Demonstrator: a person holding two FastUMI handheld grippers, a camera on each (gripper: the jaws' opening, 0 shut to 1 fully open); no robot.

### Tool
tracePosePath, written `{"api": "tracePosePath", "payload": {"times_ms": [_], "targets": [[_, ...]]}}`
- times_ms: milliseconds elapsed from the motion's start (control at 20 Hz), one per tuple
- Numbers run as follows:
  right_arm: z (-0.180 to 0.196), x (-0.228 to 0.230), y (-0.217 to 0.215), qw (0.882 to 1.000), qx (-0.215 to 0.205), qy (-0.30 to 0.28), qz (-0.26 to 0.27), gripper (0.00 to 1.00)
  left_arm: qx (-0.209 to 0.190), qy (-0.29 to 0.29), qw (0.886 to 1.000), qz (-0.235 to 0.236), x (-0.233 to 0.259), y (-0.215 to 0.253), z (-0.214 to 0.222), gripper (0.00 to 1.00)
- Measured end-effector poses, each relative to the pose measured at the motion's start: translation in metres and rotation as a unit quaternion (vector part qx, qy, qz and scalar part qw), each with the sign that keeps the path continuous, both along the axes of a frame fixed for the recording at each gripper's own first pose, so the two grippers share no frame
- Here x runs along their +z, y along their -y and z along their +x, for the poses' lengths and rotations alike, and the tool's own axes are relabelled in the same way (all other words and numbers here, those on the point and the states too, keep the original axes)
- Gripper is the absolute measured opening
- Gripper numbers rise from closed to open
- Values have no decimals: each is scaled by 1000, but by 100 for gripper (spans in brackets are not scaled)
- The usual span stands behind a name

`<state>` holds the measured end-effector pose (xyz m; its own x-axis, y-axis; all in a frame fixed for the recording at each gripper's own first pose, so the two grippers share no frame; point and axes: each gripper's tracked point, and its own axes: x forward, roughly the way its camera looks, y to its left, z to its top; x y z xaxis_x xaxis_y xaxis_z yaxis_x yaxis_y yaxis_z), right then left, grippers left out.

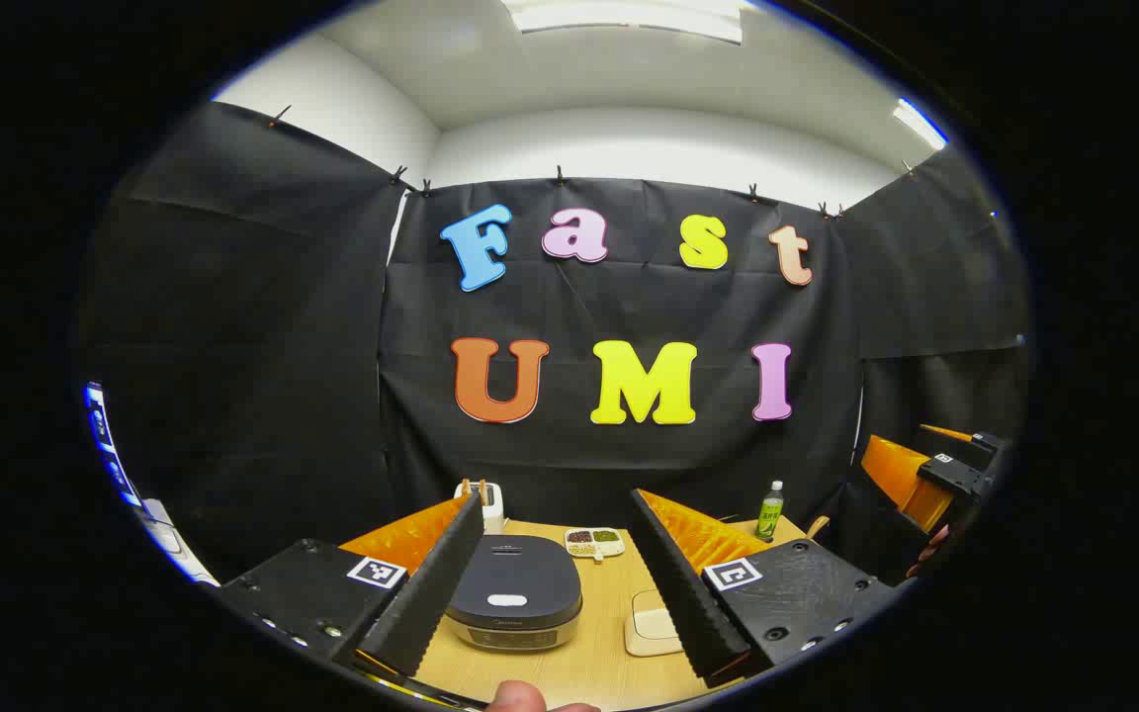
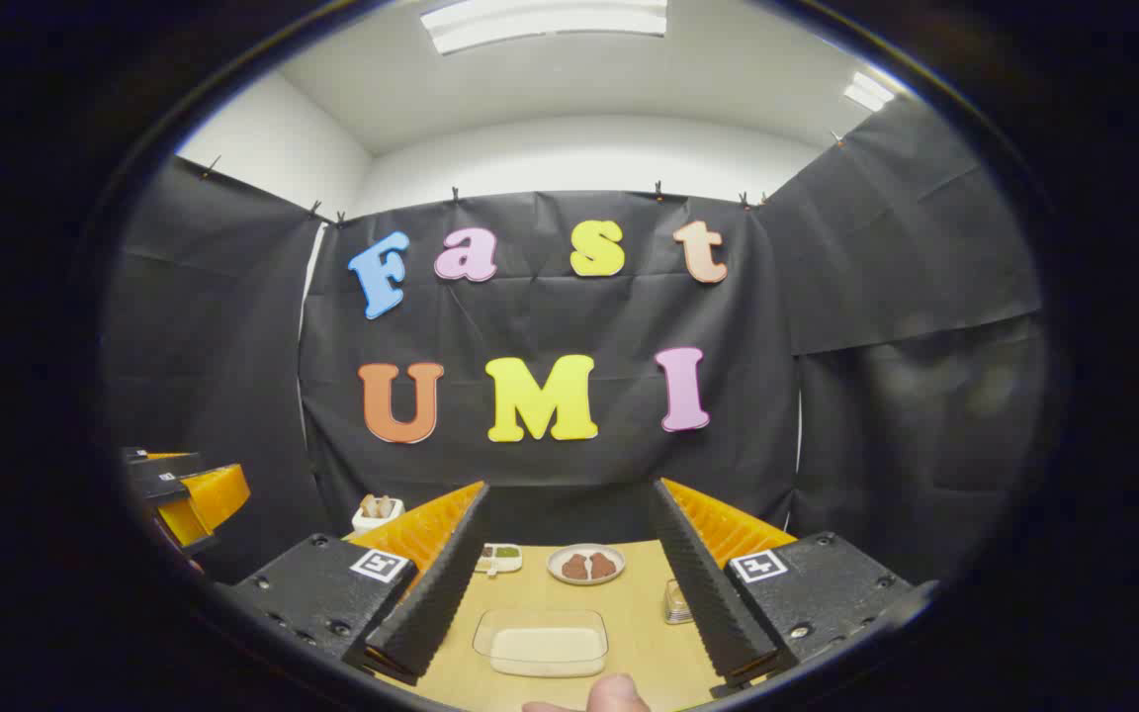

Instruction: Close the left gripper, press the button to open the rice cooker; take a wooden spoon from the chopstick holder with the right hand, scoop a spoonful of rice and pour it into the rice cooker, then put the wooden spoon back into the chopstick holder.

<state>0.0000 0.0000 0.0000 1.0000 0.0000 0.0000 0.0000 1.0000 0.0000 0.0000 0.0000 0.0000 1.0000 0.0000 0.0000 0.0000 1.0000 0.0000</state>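
- Rice cooker (image 1: 515, 591) sits closest, lid down, on the worktop (image 1: 599, 663) between my left gripper (image 1: 552, 593) jaws, which gape wide; they must clench before pressing its pale button (image 1: 507, 600).
- My right gripper (image 2: 569, 593) is likewise spread, holding nothing, over the clear rice tray (image 2: 542, 643).
- Farther back, wooden spoon handles (image 1: 474, 488) poke from the chopstick holder (image 1: 491, 506) just behind the cooker: light, stiff; pinch high on one handle.
- Divided dish (image 1: 595, 542) and bottle (image 1: 770, 511) stand clear, I judge.
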Motion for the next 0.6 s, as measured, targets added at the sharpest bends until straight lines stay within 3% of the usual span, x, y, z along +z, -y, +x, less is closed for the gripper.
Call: {"api": "tracePosePath", "payload": {"times_ms": [600], "targets": [[-8, -8, -3, 1000, -1, -9, -3, 100, -7, -7, 1000, 9, -7, -4, 0, 94]]}}
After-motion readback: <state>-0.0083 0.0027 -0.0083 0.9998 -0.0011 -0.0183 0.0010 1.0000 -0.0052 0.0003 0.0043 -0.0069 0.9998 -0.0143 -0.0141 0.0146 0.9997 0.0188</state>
